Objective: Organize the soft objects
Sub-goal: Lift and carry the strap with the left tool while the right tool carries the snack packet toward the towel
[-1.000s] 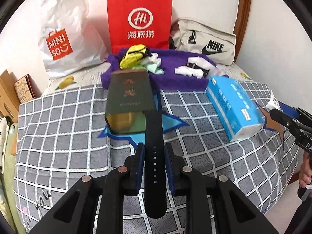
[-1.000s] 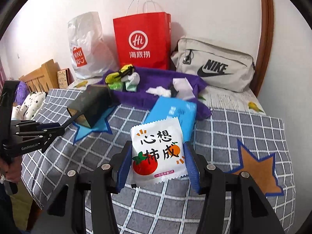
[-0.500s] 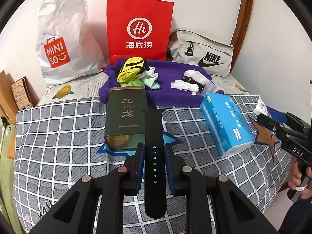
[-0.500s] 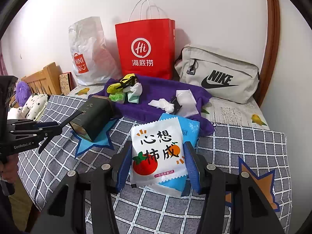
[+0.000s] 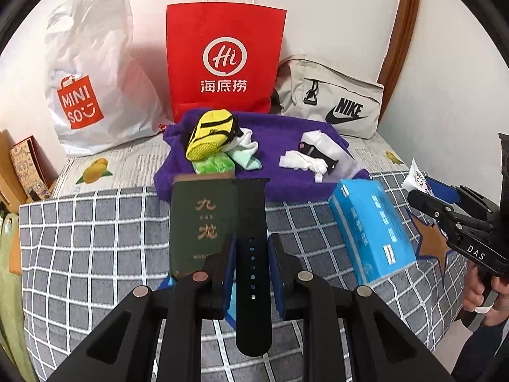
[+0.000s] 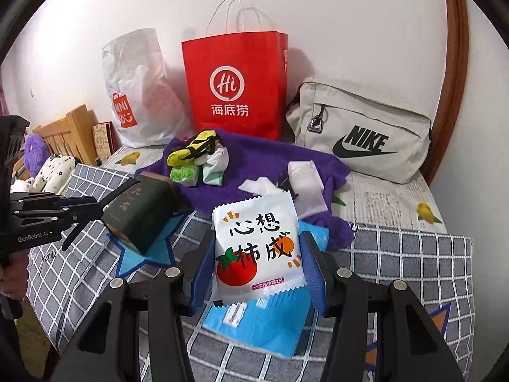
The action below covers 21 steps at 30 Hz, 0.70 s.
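Note:
My left gripper (image 5: 252,248) is shut on a black watch strap (image 5: 251,222) and holds it above the checked bed cover. My right gripper (image 6: 257,248) is shut on a white snack packet (image 6: 256,245) printed with a tomato and an orange. A purple fuzzy cloth (image 5: 273,156) lies further back, carrying a yellow mesh pouch (image 5: 208,133), green and white socks (image 5: 235,156) and white tissue pieces (image 5: 305,159). It also shows in the right wrist view (image 6: 264,162). The right gripper appears at the right edge of the left wrist view (image 5: 445,203).
A dark green tin box (image 5: 202,222) and a blue tissue pack (image 5: 372,229) lie on the grey checked cover (image 5: 95,238). A red paper bag (image 5: 224,60), a white Miniso bag (image 5: 92,73) and a beige Nike bag (image 5: 334,102) stand against the wall. A wooden headboard (image 6: 70,133) is left.
Both grippers have lifted and drawn back a little with their loads, so the bags and wall sit lower and farther in view. Both grips are unchanged.

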Motion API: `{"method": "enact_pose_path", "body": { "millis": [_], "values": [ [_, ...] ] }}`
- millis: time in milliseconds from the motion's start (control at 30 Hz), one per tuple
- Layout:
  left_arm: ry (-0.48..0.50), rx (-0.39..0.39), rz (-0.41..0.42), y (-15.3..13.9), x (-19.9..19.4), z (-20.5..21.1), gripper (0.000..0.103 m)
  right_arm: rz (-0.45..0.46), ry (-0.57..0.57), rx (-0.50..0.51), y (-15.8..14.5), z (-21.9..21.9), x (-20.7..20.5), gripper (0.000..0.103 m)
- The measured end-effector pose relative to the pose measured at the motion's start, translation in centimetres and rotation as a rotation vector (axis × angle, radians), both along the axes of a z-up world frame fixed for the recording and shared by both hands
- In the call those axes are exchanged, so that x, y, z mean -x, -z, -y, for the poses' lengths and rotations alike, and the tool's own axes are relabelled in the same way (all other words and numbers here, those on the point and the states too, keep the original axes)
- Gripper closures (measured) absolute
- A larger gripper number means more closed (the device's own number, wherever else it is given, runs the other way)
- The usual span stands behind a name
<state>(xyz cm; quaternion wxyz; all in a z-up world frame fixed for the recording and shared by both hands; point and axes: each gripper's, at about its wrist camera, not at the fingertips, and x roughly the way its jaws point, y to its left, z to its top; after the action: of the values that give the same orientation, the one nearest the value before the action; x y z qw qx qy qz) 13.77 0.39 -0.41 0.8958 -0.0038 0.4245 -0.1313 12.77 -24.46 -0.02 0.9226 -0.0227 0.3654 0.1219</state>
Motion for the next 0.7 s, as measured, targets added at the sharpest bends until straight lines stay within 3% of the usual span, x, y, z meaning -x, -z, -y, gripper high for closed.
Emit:
{"method": "enact_pose_path", "body": {
  "millis": [700],
  "values": [
    [-0.007,0.011,0.008,-0.7,-7.4,0.1,0.083,-0.024,0.002,-0.009,0.2,0.1,-6.9,0.052]
  ]
}}
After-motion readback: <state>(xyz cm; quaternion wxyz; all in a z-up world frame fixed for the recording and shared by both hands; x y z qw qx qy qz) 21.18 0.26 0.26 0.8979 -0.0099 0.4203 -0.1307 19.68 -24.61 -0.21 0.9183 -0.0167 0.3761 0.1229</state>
